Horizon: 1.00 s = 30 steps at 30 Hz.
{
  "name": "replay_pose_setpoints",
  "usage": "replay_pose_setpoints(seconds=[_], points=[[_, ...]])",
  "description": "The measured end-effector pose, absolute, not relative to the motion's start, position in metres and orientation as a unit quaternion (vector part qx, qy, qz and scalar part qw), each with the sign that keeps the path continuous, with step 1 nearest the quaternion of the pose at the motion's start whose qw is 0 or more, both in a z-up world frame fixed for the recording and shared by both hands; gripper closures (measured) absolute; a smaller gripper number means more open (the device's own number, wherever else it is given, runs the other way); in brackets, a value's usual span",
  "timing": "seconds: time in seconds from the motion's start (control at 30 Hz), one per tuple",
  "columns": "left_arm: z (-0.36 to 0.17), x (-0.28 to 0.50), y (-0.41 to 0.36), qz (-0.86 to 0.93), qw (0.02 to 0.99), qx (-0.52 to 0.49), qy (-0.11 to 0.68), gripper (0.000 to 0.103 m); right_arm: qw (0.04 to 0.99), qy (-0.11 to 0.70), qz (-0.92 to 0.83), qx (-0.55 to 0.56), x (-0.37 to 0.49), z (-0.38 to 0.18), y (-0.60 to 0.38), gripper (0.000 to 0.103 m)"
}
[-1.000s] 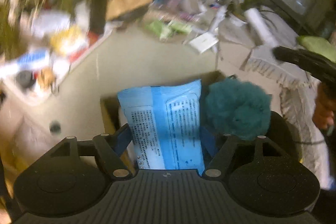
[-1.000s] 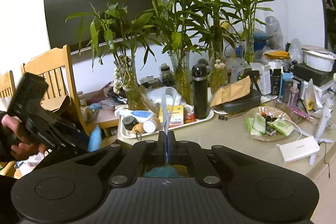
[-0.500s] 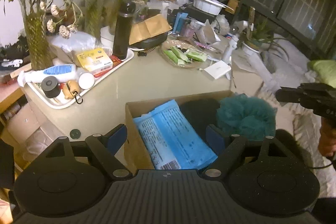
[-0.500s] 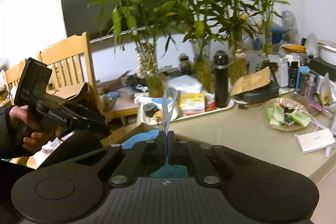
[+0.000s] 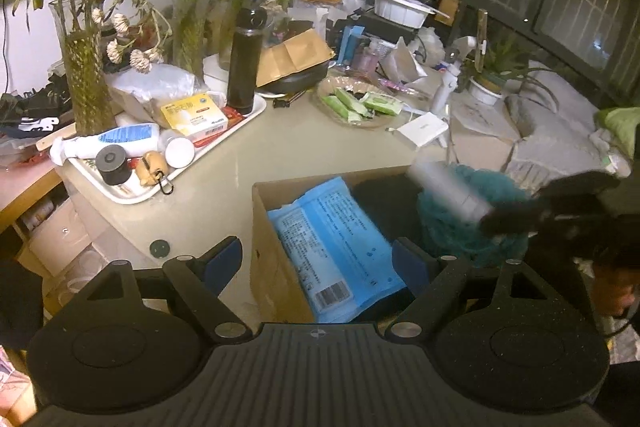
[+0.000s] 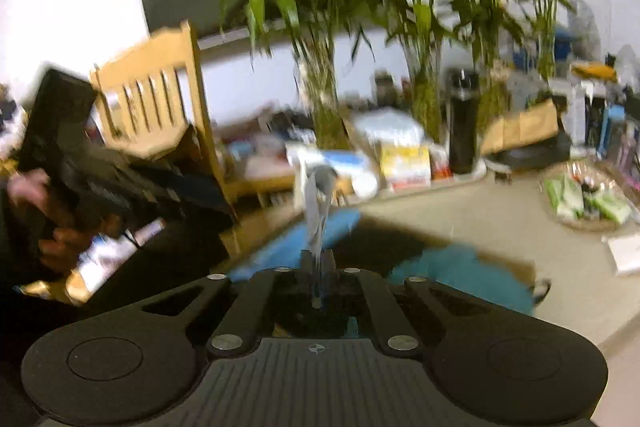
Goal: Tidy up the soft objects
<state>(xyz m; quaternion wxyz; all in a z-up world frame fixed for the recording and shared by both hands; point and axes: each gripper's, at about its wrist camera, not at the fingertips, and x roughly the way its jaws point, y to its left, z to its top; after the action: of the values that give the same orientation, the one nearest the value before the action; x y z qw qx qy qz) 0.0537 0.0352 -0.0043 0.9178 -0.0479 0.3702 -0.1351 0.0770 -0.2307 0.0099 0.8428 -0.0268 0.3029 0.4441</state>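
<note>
A cardboard box on the beige table holds a blue wipes packet, a dark soft item and a teal fluffy ball. My left gripper hangs open over the box's near end, blue pads wide apart and nothing between them. From the right, my right gripper reaches over the teal ball with a pale flat item in its tips. In the blurred right wrist view that pale item stands edge-on between the nearly closed jaws of the right gripper, which are opening. The teal ball lies below.
A white tray of bottles and a black flask stand left of the box. Behind are bamboo vases, a glass dish of green packets and a white box. A wooden chair stands behind a hand holding the left gripper.
The blue packet left my left gripper's jaws and now lies in the box; the left gripper drew back. My right gripper sank toward the box with the pale item.
</note>
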Motion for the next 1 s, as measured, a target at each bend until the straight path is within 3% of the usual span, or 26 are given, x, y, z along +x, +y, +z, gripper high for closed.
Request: replay_pose_setpoints(seconds=[0.07,0.1,0.17,0.27,0.33,0.57,0.63,1.0], points=[[-0.004,0.053,0.036,-0.130,0.917,-0.044,0.374,0.021,0.841,0.319,0.433,-0.062,0.074,-0.001,-0.220,0.054],[-0.005,0.052,0.036,-0.124,0.917,-0.041,0.377,0.021,0.840,0.315,0.435,-0.074,0.069,-0.004,-0.217,0.046],[-0.005,0.052,0.036,-0.110,0.917,-0.037,0.383,0.021,0.838,0.305,0.445,-0.079,0.061,-0.004,-0.217,0.019],[-0.004,0.050,0.039,-0.094,0.916,-0.034,0.389,0.020,0.844,0.287,0.444,-0.087,0.051,0.003,-0.217,0.004],[-0.003,0.049,0.038,-0.088,0.917,-0.030,0.389,0.020,0.851,0.277,0.436,-0.091,0.046,0.010,-0.217,0.000],[0.003,0.042,0.022,-0.065,0.925,0.008,0.374,0.018,0.885,0.259,0.375,-0.099,0.036,0.023,-0.228,0.000],[0.004,0.040,0.018,-0.061,0.926,0.011,0.371,0.004,0.891,0.263,0.358,-0.092,0.034,0.023,-0.236,0.000],[0.004,0.029,0.003,-0.043,0.935,0.014,0.351,0.000,0.920,0.285,0.262,-0.049,0.026,0.015,-0.271,0.000]])
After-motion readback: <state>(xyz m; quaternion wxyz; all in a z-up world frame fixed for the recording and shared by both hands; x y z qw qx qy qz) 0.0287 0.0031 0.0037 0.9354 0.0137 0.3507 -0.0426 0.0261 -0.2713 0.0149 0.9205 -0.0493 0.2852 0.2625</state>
